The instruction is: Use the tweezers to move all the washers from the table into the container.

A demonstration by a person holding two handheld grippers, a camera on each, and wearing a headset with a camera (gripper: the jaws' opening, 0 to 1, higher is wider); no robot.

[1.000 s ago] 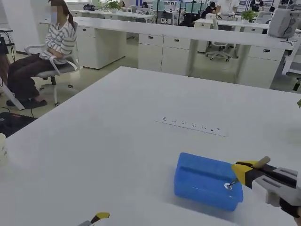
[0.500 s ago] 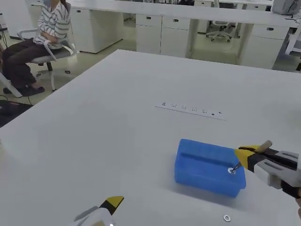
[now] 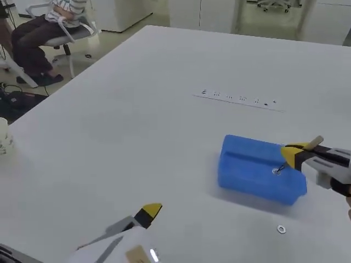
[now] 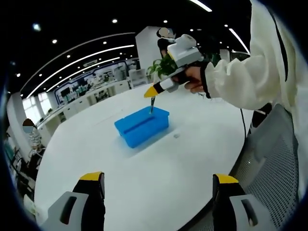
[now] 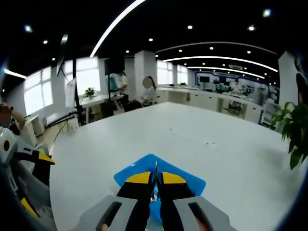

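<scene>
The right gripper [image 5: 155, 177] comes into the head view from 3 o'clock, its yellow-tipped jaws pressed together on the thin metal tweezers [image 3: 281, 166]. The tweezer tips pinch a small silver ring washer [image 3: 276, 171] over the right end of the blue rectangular plastic container [image 3: 247, 167]. I judge it is held there so the washer falls inside once the squeeze eases (whether the tips touch the container I cannot tell). A second small silver washer [image 3: 281, 229] lies on the white table [image 3: 137, 120] at about 5 o'clock from the container, near it but apart, so the task is not finished. The left gripper [image 4: 159, 178] hangs at 7 o'clock from the container, well apart, its jaws spread wide and empty, probably kept clear of the work.
</scene>
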